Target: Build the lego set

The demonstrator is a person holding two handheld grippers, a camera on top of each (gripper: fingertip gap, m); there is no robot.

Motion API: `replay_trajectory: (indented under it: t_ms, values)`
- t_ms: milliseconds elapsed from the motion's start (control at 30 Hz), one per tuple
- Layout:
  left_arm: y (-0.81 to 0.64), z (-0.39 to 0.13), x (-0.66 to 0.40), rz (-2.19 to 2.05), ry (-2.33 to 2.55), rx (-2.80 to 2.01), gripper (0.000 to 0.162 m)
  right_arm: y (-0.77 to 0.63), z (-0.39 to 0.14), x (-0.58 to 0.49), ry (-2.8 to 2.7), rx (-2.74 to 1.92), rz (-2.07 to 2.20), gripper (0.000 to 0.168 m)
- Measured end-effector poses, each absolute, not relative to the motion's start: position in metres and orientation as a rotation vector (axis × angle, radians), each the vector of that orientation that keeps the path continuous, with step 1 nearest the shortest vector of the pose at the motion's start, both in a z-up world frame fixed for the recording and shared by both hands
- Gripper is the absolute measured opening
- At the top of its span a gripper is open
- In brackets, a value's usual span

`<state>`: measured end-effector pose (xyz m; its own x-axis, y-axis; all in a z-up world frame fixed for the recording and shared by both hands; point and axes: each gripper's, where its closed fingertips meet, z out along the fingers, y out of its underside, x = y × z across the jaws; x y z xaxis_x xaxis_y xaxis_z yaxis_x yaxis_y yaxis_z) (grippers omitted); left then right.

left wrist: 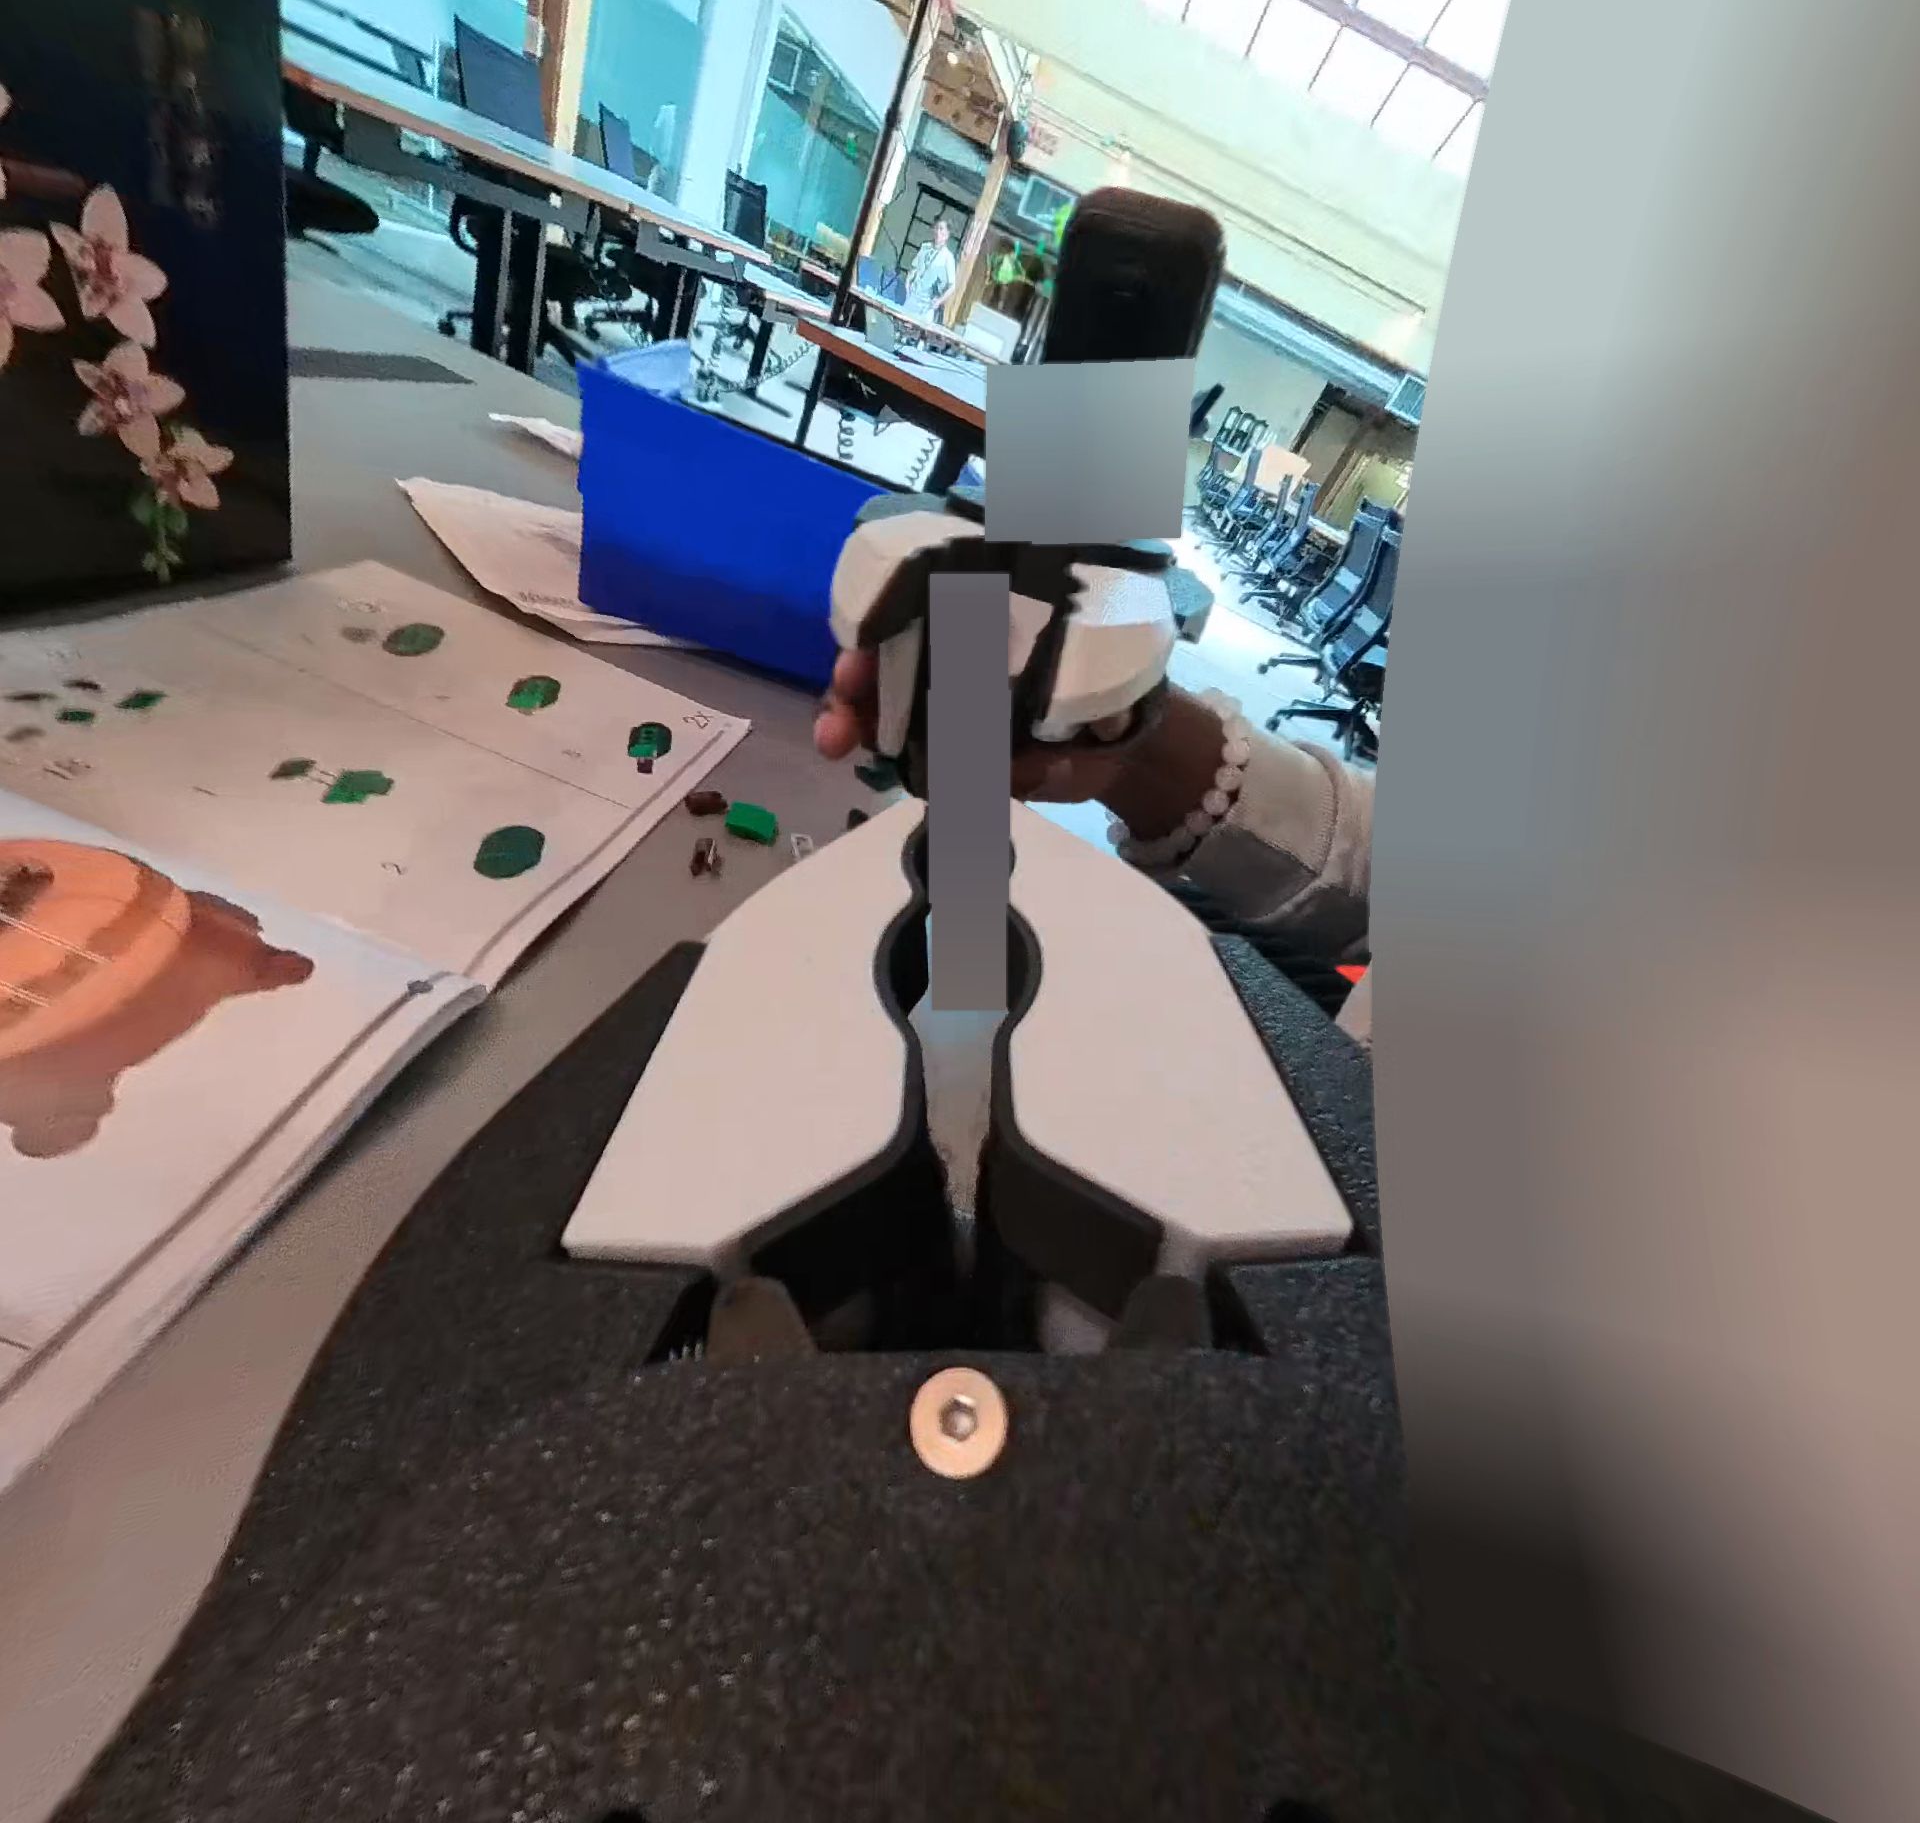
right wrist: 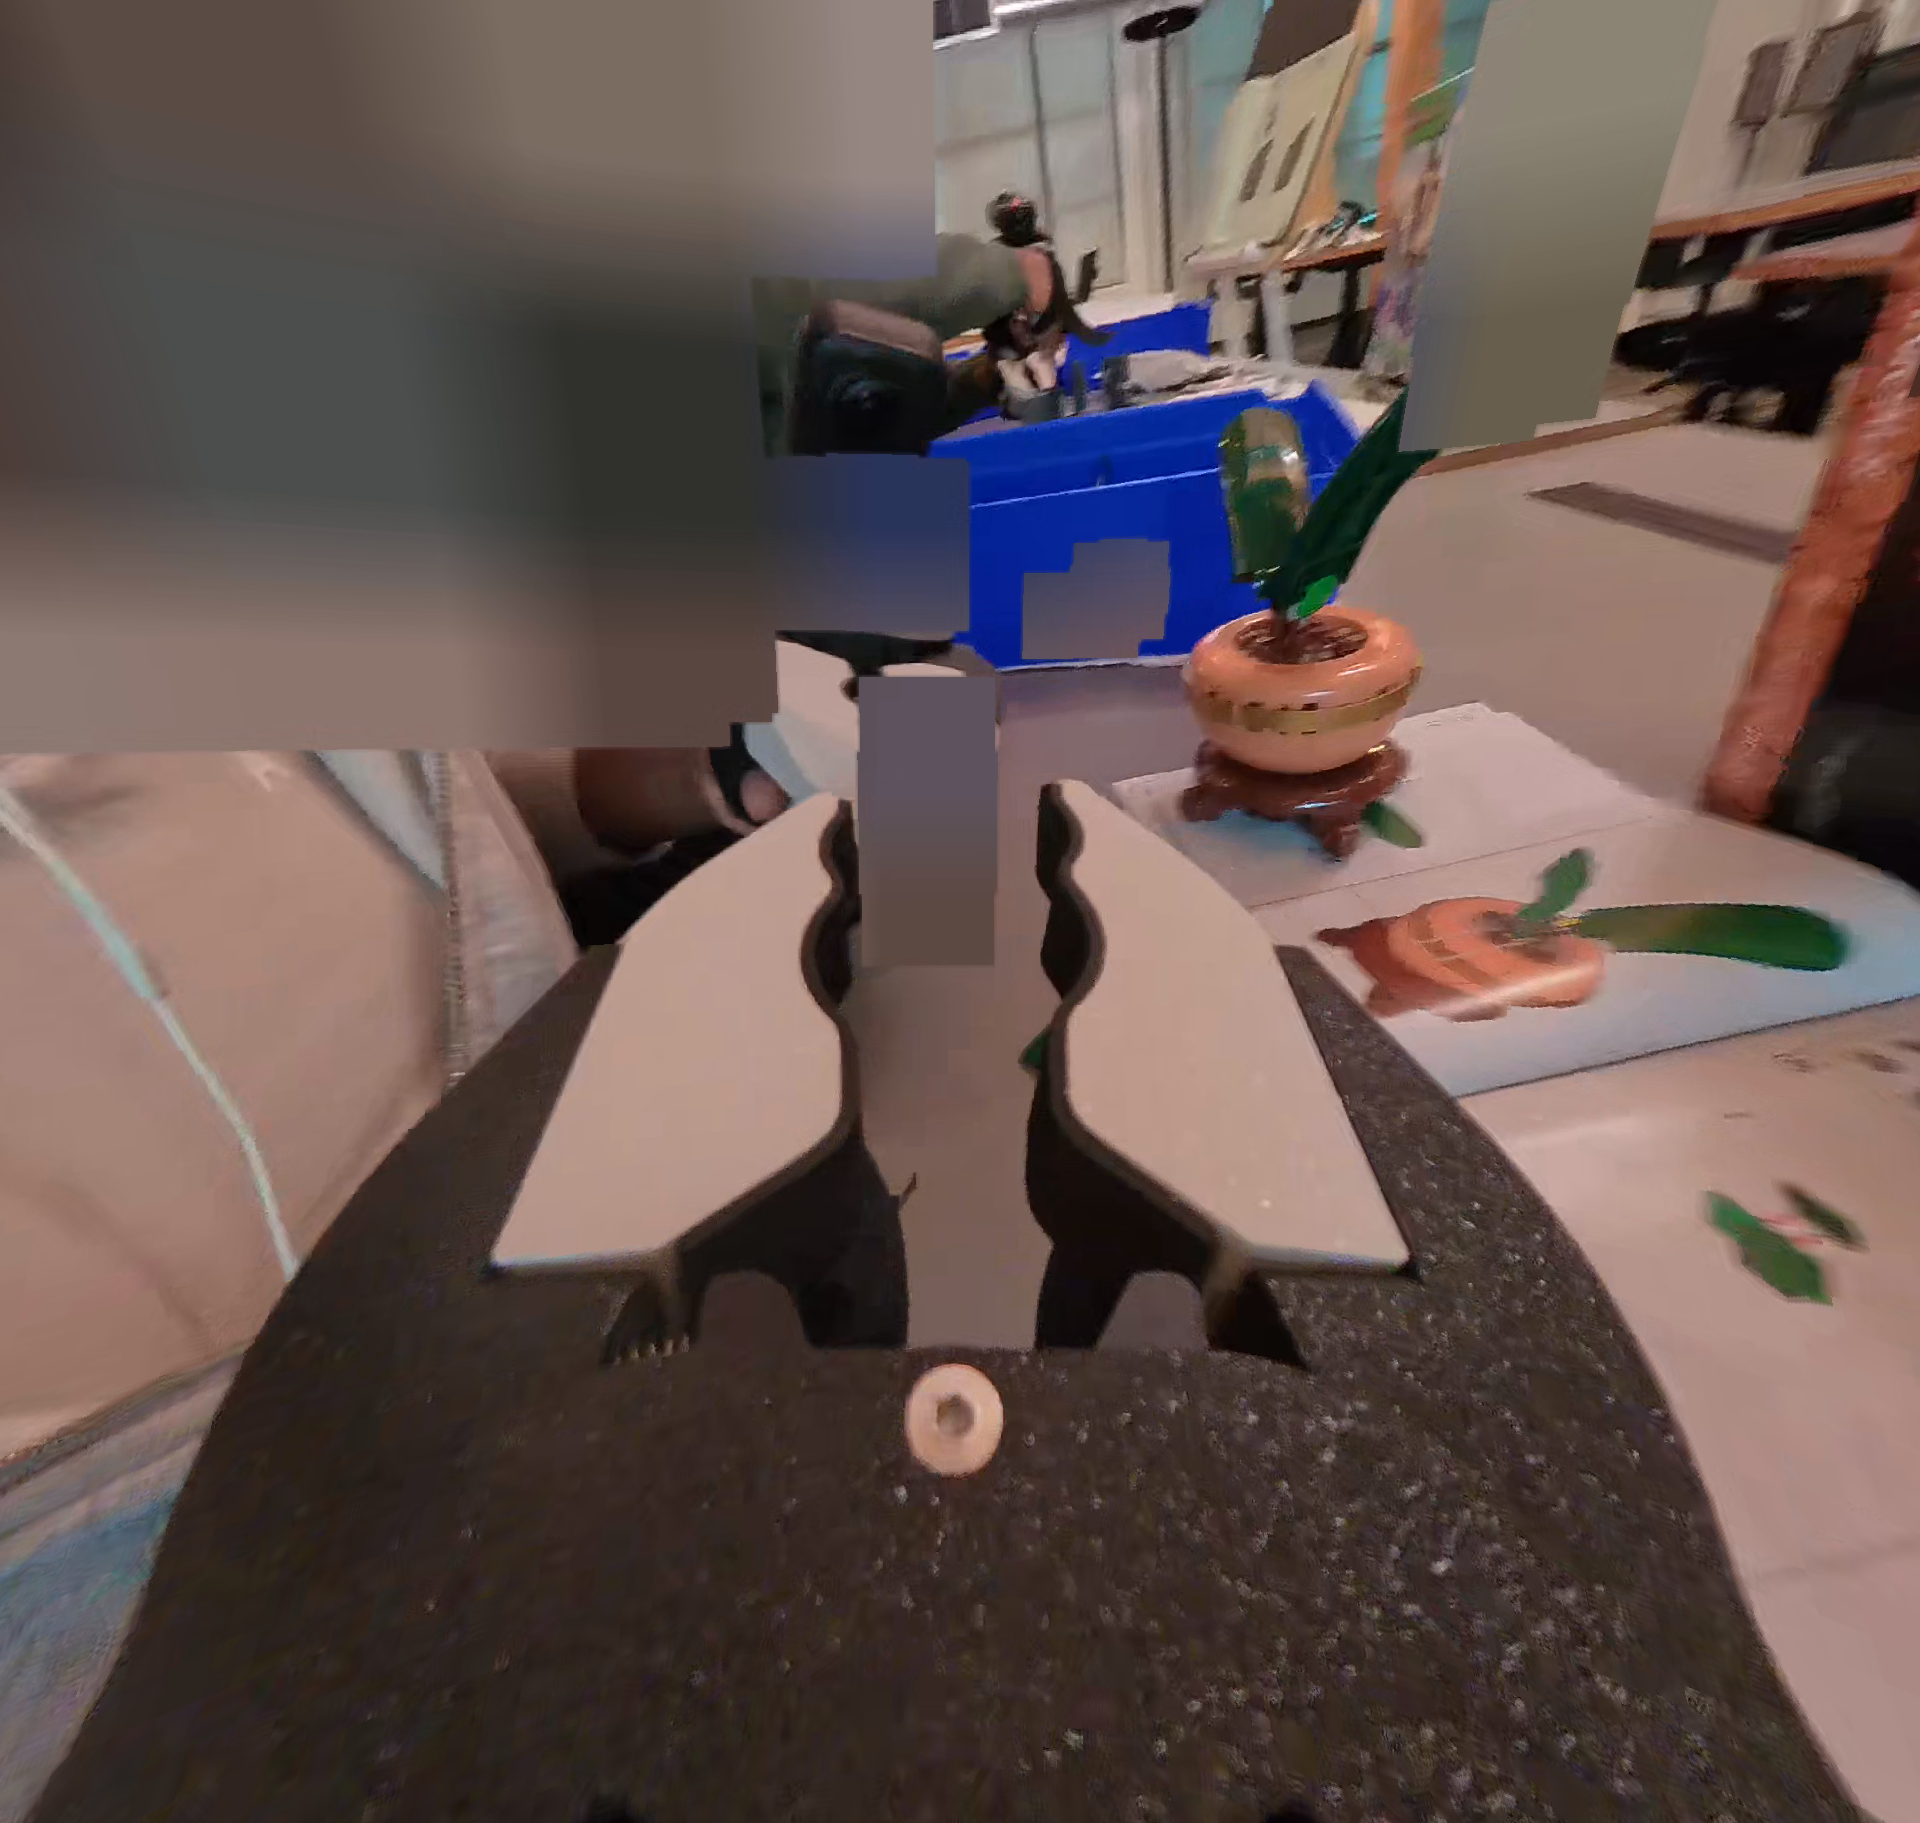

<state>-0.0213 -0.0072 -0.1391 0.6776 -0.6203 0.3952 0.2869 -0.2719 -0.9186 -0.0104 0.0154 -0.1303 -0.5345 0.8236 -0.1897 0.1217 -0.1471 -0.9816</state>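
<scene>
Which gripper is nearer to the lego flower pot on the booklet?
Right, it seems. The right gripper has the lego flower pot just ahead, to its right; the left gripper sits farther back on the other side, partly masked.

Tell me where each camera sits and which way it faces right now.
Left wrist view: on the left gripper, fingers closed, facing the right gripper, its hand, the instruction booklet and loose pieces.
Right wrist view: on the right gripper, fingers apart, facing the lego flowerpot; a sleeve shows left.
Shared: blue bin, booklet.
</scene>
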Motion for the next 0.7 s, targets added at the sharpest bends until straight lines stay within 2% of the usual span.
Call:
replay_trajectory:
  t_ms: [100, 200, 300, 433, 467, 600, 700]
  values:
    - [-0.006, -0.144, -0.013, -0.922, 0.298, -1.643, 0.005, 0.004, -0.141, -0.009, -1.65, -1.193, 1.866, 0.036]
    - [-0.005, -0.146, -0.005, -0.938, 0.342, -1.654, 0.005, 0.003, -0.145, -0.005, -1.603, -1.266, 1.956, 0.006]
    - [0.002, -0.148, -0.002, -0.89, 0.408, -1.66, 0.008, 0.014, -0.144, -0.003, -1.454, -1.412, 2.028, 0.006]
    - [0.023, -0.156, -0.007, -0.607, 0.568, -1.658, 0.038, 0.047, -0.14, -0.001, -1.008, -1.64, 2.18, 0.006]
    - [0.029, -0.158, -0.008, -0.521, 0.605, -1.643, 0.041, 0.055, -0.14, -0.001, -0.88, -1.687, 2.214, 0.006]
    - [0.055, -0.159, -0.013, -0.204, 0.682, -1.562, 0.046, 0.074, -0.143, -0.003, -0.504, -1.761, 2.344, 0.006]
    - [0.067, -0.157, -0.012, -0.141, 0.662, -1.532, 0.045, 0.075, -0.144, -0.01, -0.375, -1.768, 2.439, 0.006]
